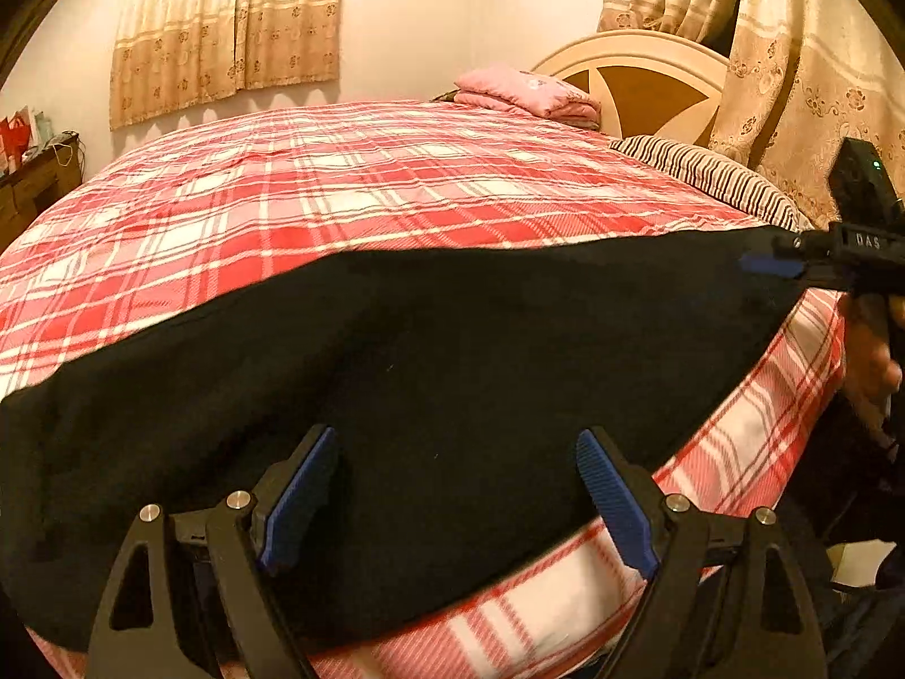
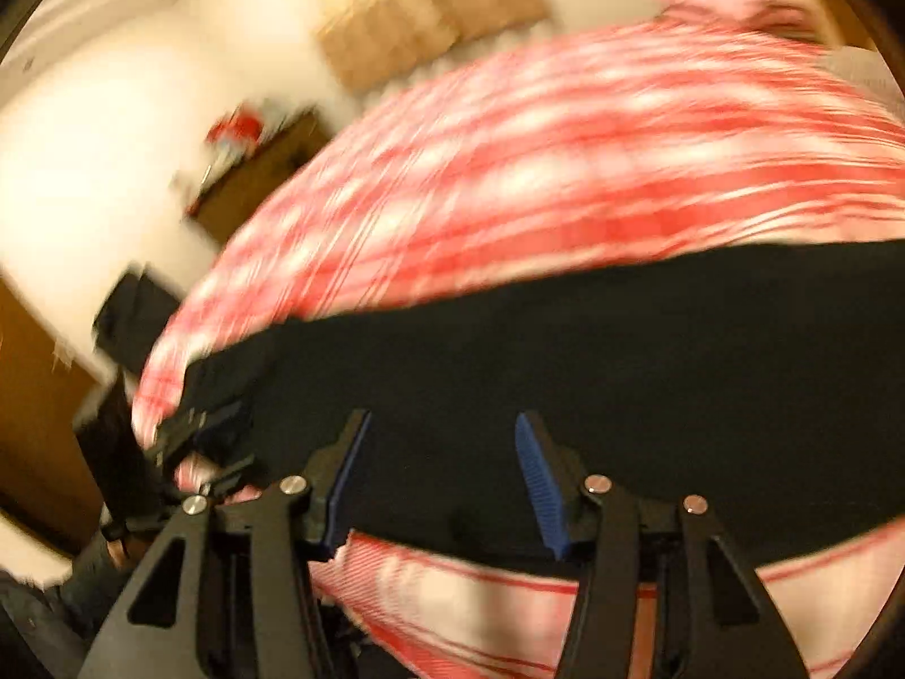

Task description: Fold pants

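One pair of black pants point(image 1: 452, 351) lies spread across the near edge of the bed, on the red-and-white plaid cover point(image 1: 317, 181), running from 9 o'clock to 2 o'clock in the left wrist view.

Left gripper point(image 1: 455, 486): fingers wide apart, blue pads point(image 1: 300, 503) hanging over the dark cloth near its lower hem, nothing between them. Can't tell if the tips touch the fabric.

Right gripper point(image 2: 441, 481): fingers also spread, nothing pinched between them in its own view, pants directly beyond the tips. That view is heavily motion-blurred. In the left wrist view the same gripper sits at 3 o'clock, at the pants' far-right corner; contact there is unclear.

Writing: white letters "DAS" on the right gripper's black body, plus a small green light above it. No other legible text.

Containers: none clearly visible.

Outward: striped pillow point(image 1: 712, 178) at 2 o'clock, folded pink blanket point(image 1: 526, 93) at 1 o'clock against the cream headboard point(image 1: 639, 51). Beige patterned curtains point(image 1: 226, 28) at 11 o'clock and along the right. Dark wooden cabinet point(image 1: 34, 192) at 9 o'clock with blurry red items on top.
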`<state>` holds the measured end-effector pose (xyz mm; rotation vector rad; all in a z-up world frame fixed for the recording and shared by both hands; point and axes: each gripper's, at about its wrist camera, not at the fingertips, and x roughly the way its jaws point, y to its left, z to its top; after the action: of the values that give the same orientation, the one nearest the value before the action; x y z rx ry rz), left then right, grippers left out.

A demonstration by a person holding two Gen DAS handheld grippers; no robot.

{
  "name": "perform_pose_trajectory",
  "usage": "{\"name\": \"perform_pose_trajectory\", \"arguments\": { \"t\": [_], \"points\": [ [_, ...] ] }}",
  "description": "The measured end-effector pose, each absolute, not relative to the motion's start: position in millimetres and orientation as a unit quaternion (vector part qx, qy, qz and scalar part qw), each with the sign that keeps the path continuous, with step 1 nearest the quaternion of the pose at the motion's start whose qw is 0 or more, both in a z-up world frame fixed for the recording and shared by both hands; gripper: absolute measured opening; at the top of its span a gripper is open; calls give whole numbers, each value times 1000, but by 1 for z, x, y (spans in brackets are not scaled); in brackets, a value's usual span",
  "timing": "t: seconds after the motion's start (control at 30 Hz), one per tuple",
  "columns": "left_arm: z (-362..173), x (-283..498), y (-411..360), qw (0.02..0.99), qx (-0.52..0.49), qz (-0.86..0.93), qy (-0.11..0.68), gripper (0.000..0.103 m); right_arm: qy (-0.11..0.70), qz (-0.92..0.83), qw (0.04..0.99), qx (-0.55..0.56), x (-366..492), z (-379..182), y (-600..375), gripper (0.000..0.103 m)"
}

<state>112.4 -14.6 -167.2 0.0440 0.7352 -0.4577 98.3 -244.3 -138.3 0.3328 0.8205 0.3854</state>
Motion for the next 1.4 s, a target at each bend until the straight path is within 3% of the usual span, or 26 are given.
{"name": "perform_pose_trajectory", "arguments": {
  "t": [0.33,0.7,1.0,1.4],
  "points": [
    [-176,135,-43,913,31,-186,362,87,362,-59,919,146,72,-122,-380,62],
    [-174,128,-43,913,30,-170,369,87,355,-47,930,79,62,-132,-377,60],
    [-167,126,-13,925,6,-129,356,87,264,-118,928,237,15,-102,-486,61],
    [-173,127,-7,925,-3,-126,358,87,267,-182,899,295,0,-116,-537,57]
  ]
}}
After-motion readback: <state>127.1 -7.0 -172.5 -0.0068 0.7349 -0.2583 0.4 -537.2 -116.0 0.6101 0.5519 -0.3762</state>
